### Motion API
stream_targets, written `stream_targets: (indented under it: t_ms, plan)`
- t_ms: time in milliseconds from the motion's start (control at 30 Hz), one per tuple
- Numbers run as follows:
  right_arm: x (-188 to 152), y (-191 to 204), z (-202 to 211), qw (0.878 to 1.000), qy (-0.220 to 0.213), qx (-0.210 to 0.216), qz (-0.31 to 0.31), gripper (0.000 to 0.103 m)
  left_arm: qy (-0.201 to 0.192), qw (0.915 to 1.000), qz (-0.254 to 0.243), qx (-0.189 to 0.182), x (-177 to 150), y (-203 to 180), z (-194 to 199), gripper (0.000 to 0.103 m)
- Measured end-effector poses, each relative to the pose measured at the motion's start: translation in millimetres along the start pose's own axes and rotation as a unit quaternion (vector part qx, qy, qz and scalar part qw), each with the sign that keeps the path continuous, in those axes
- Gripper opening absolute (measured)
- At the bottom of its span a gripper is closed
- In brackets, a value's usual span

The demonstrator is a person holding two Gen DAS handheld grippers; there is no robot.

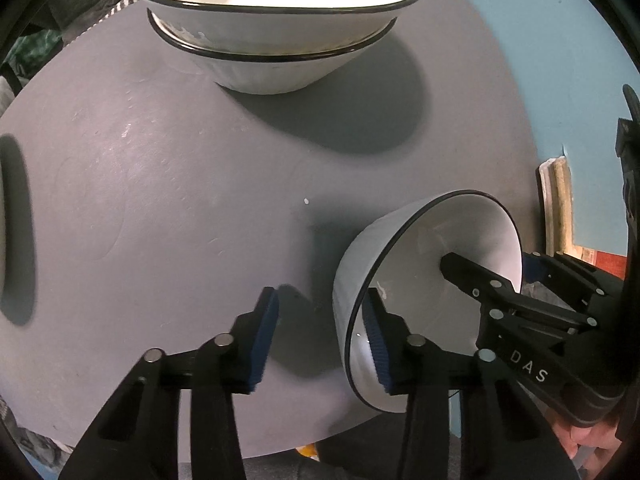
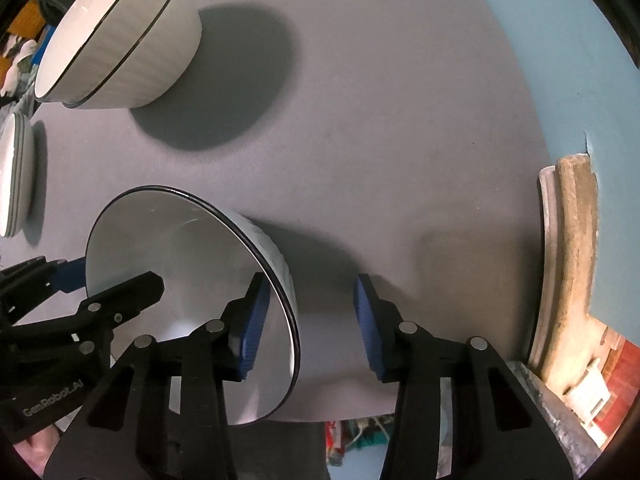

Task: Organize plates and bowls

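Small white bowl [image 1: 430, 276] with a thin black rim, near the front edge of the grey table [image 1: 168, 208], its opening up. Straddled on opposite sides by both tools: left gripper [image 1: 320, 344] with one blue pad inside the rim and the other outside over bare table, right gripper [image 2: 308, 324] likewise at the opposite rim. Jaws of both apart, pads not visibly pressing the wall; no firm clamp to be seen. Bowls counted: three, this one plus a stack of two bowls [image 1: 276, 28] nested at the far side, well apart. Stack of plates [image 2: 16, 176] at the left edge, number unclear. Round bowl, no long axis. Blue wall [image 2: 560, 60] beyond the table.
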State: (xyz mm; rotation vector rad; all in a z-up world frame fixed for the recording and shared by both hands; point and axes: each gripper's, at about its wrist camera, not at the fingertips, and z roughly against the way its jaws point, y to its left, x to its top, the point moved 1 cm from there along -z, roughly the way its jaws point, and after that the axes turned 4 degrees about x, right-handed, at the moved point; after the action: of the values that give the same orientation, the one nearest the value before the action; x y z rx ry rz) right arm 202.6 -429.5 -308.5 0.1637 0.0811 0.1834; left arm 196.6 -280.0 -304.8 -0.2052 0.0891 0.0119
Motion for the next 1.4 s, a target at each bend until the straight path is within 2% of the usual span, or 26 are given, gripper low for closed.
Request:
stream_targets:
  t_ms: [67,233,467,533,767,933,1133,1167,1400]
  plan:
    - [1,-2,2,1.0,-0.001,0.002,-0.001,0.036,0.008,1.0,-0.003,0.0,1,-3,-4,0.027]
    - [3,-2,4,1.0,0.004,0.016,0.002,0.027,0.009,0.9999,-0.002,0.005,2,-3,-13,0.026]
    - [5,-10,2,1.0,0.009,0.03,0.003,0.013,0.013,0.9998,-0.013,0.001,1,-22,-23,0.012]
    - [14,-4,10,1.0,0.01,0.03,0.0,0.013,0.011,0.9998,-0.016,0.001,1,-25,-25,0.01]
    - [15,4,10,0.999,0.016,0.032,-0.001,0.009,0.007,0.9999,-0.005,-0.009,8,-32,-34,0.009]
    - [15,3,18,0.999,0.016,0.035,0.001,0.006,0.011,0.9997,0.005,-0.023,6,-22,-34,0.007]
    - [18,5,22,0.999,0.018,0.035,-0.005,0.005,0.008,0.9998,0.002,-0.019,7,-24,-38,0.005]
    - [17,5,23,0.999,0.018,0.036,-0.007,0.005,0.009,0.9998,0.001,-0.019,6,-14,-35,0.005]
    - [17,10,28,0.999,0.018,0.032,-0.005,0.005,0.007,0.9999,-0.011,-0.007,7,-7,-17,0.004]
